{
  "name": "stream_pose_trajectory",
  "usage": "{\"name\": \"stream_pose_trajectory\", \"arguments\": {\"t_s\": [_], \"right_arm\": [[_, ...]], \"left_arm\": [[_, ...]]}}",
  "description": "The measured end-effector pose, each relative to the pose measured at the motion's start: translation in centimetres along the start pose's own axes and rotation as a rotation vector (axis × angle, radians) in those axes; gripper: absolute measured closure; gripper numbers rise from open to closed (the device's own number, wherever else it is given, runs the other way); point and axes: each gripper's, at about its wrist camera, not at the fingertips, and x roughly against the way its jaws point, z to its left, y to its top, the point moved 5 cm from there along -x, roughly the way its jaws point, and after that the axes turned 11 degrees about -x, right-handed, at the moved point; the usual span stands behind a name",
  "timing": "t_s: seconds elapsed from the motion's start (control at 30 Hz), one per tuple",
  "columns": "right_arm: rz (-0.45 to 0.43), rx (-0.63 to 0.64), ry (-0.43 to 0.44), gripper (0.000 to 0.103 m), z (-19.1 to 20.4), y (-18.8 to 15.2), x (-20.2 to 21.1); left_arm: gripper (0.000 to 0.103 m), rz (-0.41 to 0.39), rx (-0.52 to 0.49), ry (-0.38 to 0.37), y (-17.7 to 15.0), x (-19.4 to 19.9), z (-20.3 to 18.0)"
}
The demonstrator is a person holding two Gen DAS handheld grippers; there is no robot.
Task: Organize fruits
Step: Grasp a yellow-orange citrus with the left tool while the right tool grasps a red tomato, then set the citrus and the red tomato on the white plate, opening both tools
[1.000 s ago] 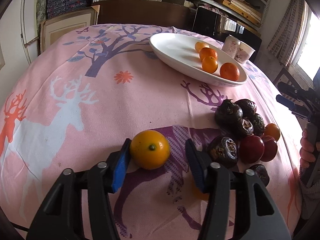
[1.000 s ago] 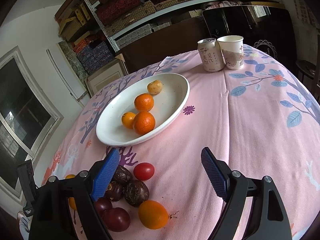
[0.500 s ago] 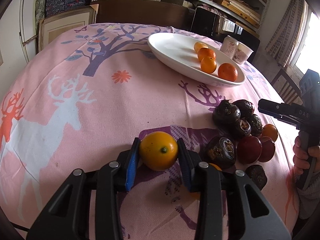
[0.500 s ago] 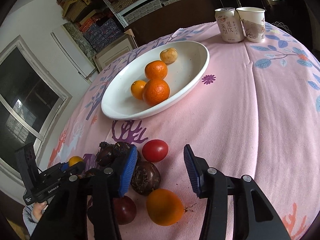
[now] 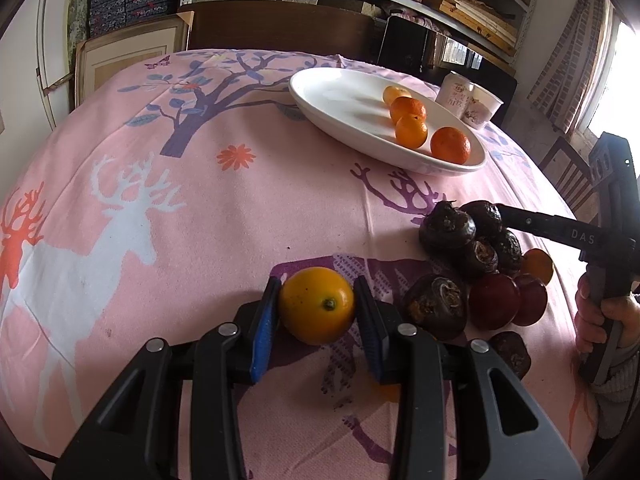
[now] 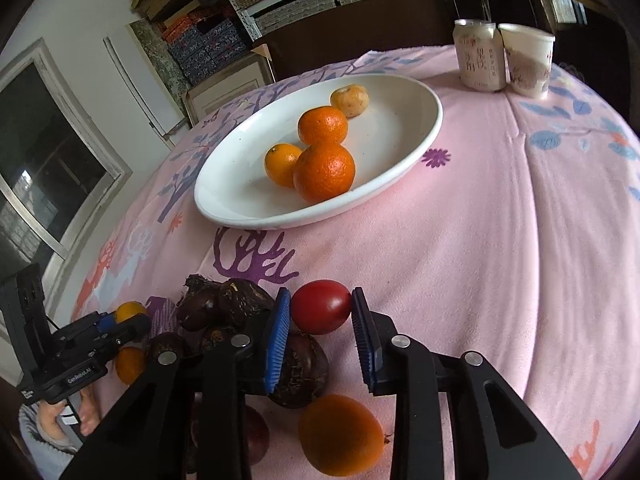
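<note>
The left gripper clamped the round yellow-orange citrus; the right gripper pinched the glossy red tomato, short of the white oval plate's near rim.

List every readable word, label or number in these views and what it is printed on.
"DAS": on the black arm of the right tongs, seen from the left wrist view.
"GenRobot.AI": on the body of the left tongs, seen from the right wrist view.
Can: Chinese characters, too blurred to read.
Paper cup: print too blurred to read.
</note>
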Motion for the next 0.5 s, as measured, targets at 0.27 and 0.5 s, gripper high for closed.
{"name": "stream_pose_trajectory", "arguments": {"t_s": [0.27, 0.5], "right_arm": [[-0.188, 0.115, -0.142, 0.072, 0.4, 0.7, 3.8], [-0.232, 0.001, -0.052, 0.072, -0.2, 3.8, 5.4]], "left_arm": [[0.067, -0.069, -0.067, 0.062, 2.2, 1.0, -1.6], [0.067, -0.136, -0.105, 0.047, 9.7, 0.5, -3.1]]}}
